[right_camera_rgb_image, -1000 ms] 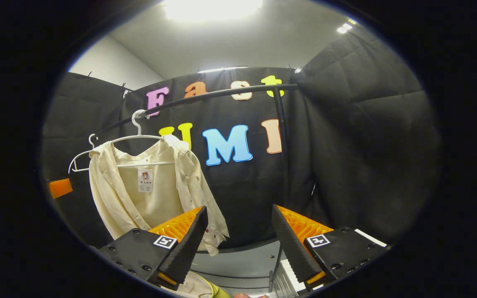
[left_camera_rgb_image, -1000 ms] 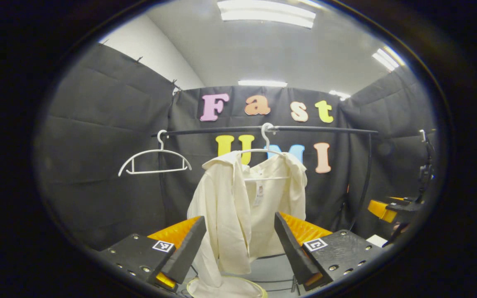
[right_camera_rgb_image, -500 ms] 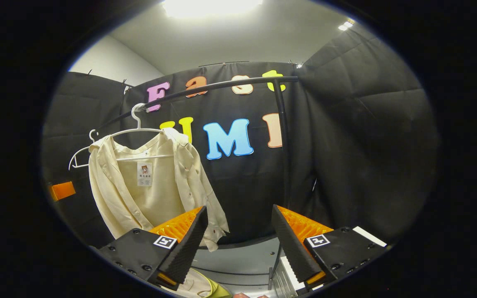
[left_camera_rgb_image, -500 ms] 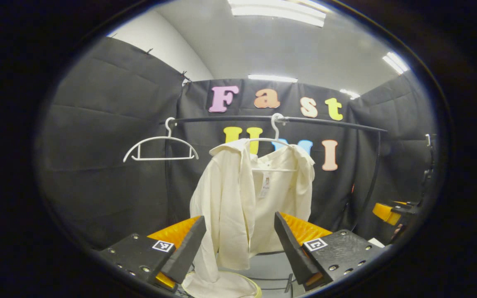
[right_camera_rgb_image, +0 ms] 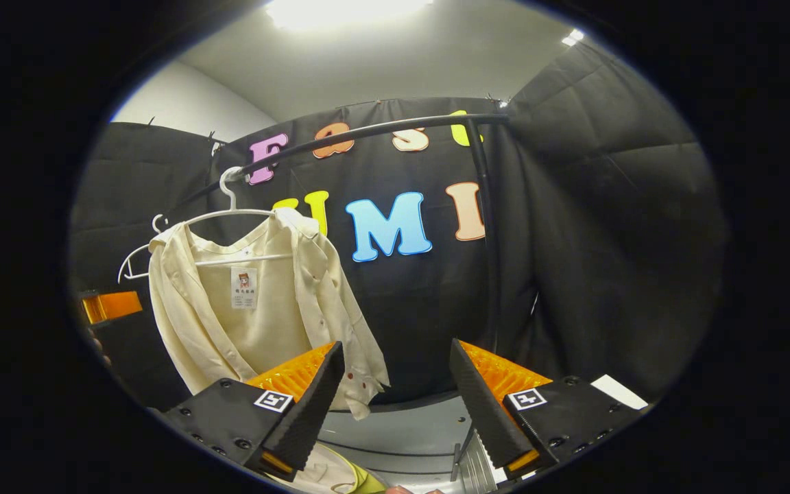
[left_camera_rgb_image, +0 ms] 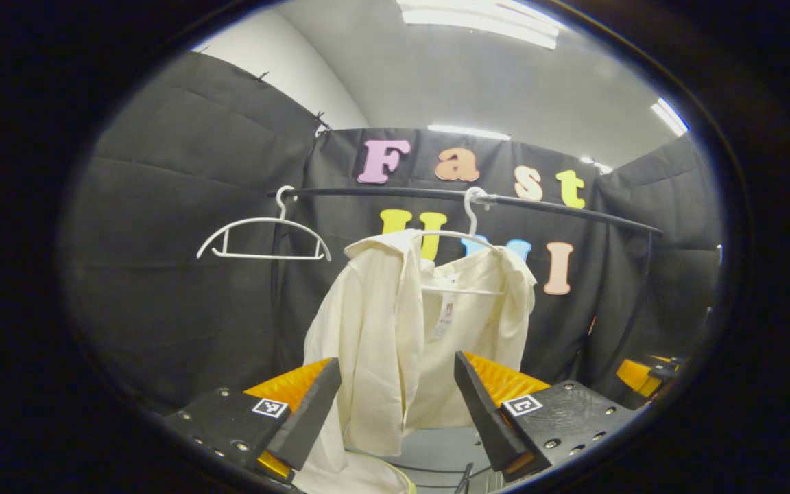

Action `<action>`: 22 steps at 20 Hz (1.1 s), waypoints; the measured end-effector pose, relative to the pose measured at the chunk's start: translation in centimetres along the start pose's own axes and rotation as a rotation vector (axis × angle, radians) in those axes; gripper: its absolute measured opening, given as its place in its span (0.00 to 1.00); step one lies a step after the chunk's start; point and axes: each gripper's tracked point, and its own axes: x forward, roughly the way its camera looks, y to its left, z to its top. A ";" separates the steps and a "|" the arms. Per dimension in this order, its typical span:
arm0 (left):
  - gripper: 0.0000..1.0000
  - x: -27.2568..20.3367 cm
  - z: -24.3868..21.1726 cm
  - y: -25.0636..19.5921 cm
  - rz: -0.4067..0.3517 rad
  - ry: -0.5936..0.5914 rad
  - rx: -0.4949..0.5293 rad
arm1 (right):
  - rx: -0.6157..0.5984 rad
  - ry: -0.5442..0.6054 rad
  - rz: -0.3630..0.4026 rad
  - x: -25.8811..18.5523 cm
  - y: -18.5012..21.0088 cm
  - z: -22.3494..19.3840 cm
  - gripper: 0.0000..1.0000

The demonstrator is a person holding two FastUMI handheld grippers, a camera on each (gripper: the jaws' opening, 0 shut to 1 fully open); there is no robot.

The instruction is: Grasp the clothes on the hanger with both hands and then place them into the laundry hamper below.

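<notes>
No legible text. Shirt point(right_camera_rgb_image: 258, 309) carries a neck tag point(right_camera_rgb_image: 244, 287), print too small to read. Square black-and-white markers point(right_camera_rgb_image: 269, 401) sit on the gripper bodies; coded patterns, no characters.

1. Light comes from above: ceiling light panels point(left_camera_rgb_image: 481, 14) in the left gripper view, and one panel point(right_camera_rgb_image: 347, 10) blown out to white glare in the right gripper view.
2. The ceiling is bright; the black cloth walls stay dim.
3. The cream shirt point(left_camera_rgb_image: 402, 329) is evenly lit and sharp.
4. Fisheye distortion bends the clothes rail point(right_camera_rgb_image: 367, 134) and darkens the edges.
</notes>
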 end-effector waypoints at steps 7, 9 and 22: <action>0.97 5.7 1.0 -1.5 0.055 -0.020 0.027 | -0.017 0.040 0.042 1.4 0.3 -2.4 0.98; 0.98 7.4 1.2 -1.7 0.074 -0.025 0.044 | -0.013 0.052 0.063 1.6 0.6 -3.0 0.98; 0.98 15.5 -1.5 -2.7 0.169 0.021 0.005 | 0.010 0.106 0.106 7.2 -0.8 -4.5 0.98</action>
